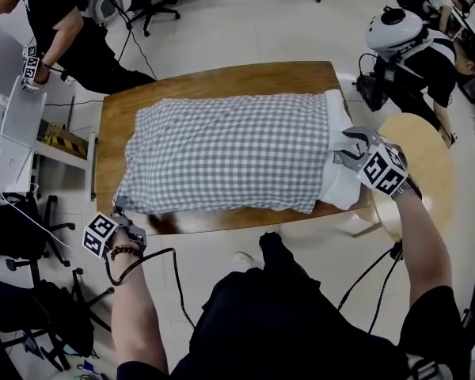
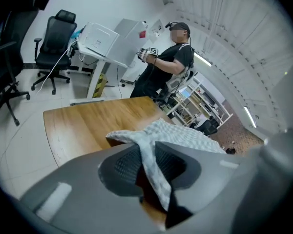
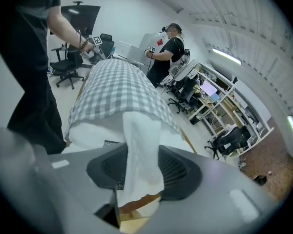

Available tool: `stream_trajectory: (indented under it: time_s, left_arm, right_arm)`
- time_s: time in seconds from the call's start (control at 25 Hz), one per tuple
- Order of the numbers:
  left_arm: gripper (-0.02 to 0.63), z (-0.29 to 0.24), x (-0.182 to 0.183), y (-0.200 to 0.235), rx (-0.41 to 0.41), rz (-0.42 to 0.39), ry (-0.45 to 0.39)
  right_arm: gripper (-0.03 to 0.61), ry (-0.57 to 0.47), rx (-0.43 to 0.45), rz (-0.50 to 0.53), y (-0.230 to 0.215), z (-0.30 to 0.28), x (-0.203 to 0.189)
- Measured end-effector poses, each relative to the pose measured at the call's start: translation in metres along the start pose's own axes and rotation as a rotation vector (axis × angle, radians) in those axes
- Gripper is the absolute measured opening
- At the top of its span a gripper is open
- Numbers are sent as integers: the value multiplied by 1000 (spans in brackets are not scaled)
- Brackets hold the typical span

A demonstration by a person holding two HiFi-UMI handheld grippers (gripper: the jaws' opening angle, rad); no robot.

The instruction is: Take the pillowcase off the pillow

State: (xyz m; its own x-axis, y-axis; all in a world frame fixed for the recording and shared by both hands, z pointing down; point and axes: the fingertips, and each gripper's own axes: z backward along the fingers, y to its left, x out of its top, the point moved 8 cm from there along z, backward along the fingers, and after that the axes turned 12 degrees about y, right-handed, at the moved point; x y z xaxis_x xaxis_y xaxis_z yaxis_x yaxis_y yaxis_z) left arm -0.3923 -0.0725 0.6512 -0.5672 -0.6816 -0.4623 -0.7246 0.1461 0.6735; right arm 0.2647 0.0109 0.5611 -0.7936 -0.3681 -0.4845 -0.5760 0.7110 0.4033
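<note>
Lying flat: a grey-and-white checked fabric pillowcase (image 1: 229,153) is covering most of the white pillow (image 1: 342,187), across the middle of the brown wooden table (image 1: 222,76).
Pillow end: it is sticking out bare at the pillowcase's right edge in the head view.
Left tongs (image 2: 146,152): they are pinching a twisted corner of the pillowcase at lower left.
Right tongs (image 3: 142,152): they are clamping a raised fold of the pillow's white cloth at right.
</note>
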Motion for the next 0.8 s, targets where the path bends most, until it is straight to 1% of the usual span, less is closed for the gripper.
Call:
stream_trajectory:
  time_s: [0.08,0.12,0.16,0.24,0.32,0.44,0.6,0.68,0.8]
  left_arm:
    - [185,4,2,-6,19,-43,5]
    - [222,7,4,-9,36,-64,1]
    - [237,10,8,-13,53,-86,-7]
    - [255,17,18,-21,86,-130,-32]
    - [256,24,30,-33,107,-176,-61]
    - [256,25,39,-62,92,-246,-75]
    - [290,10,39,-100,47,-308,-26]
    - [310,-3,41,-107,39,-337,23]
    - [340,-31,42,-115,51,-393,102]
  right_arm:
    - [254,-31,67,-45,0,7,1]
    - [289,-48,96,-67,-1,14,3]
    - [314,-63,120,-87,-4,21,5]
    - [352,-84,147,-113,-12,35,13]
    - [381,-92,153,-116,-20,43,21]
    - [418,-90,152,-88,-33,49,28]
    - [468,-16,199,-38,-43,43,20]
    - [488,15,228,-27,-45,34,19]
    - [506,42,280,-27,-50,17,11]
